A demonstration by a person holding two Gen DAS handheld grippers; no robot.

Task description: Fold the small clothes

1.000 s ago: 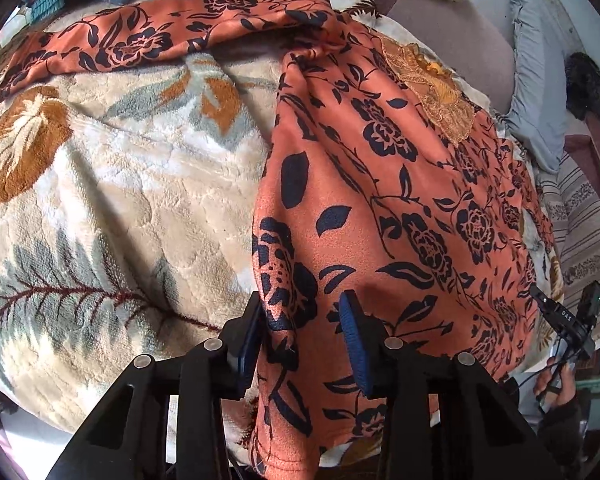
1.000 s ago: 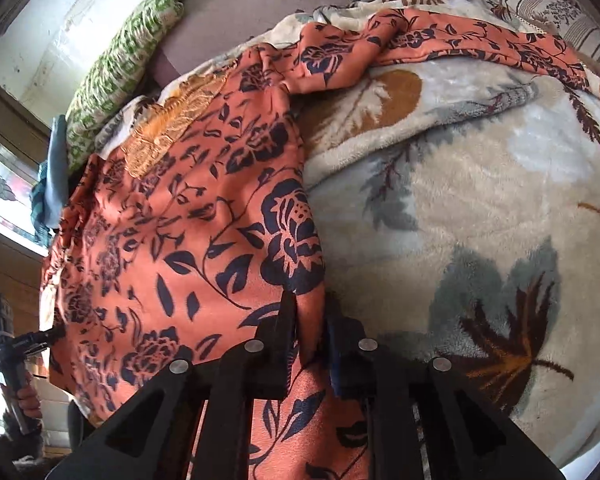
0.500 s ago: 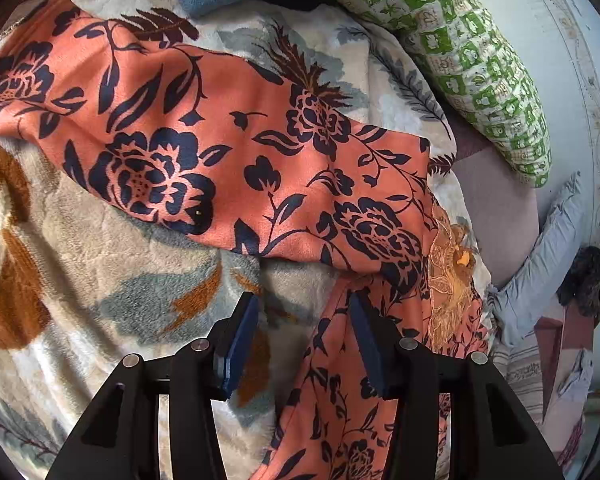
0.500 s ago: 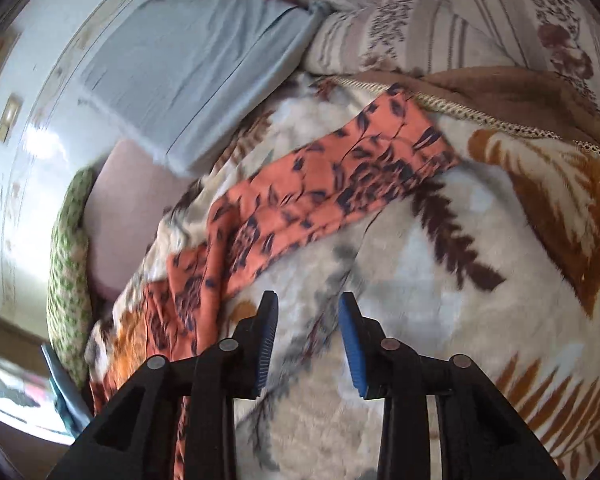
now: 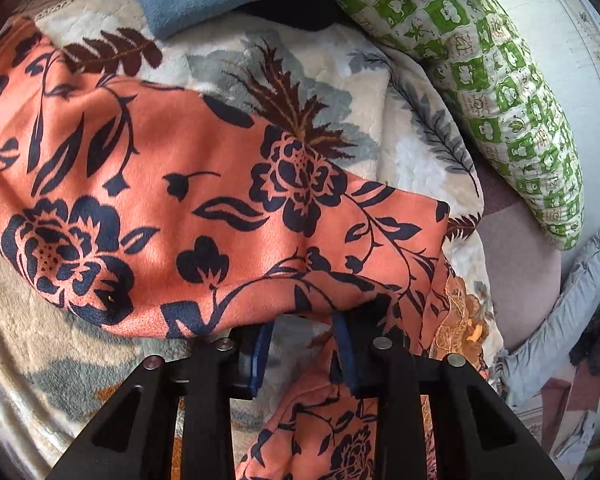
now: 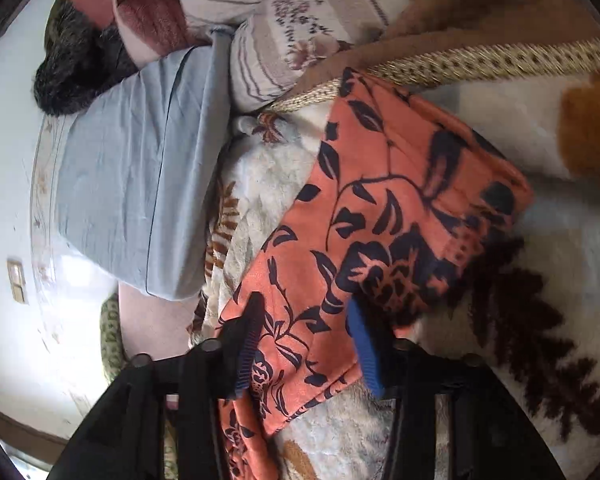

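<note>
No writing or label can be read on anything in view. The garment [image 5: 204,216], orange with dark flowers, is spread over a leaf-patterned blanket [image 5: 404,128] on the bed.

The left gripper [image 5: 304,354] has just been closing; a gap is left between its blue pads [image 5: 260,356], and the lower edge of a sleeve is draped over the fingertips, so a grip cannot be told.

The right gripper [image 6: 306,350] has also just been closing. The other sleeve [image 6: 380,216] is seen between its parted pads [image 6: 362,344], without being visibly pinched.

A green pillow [image 5: 500,92] is propped against the wall.
</note>
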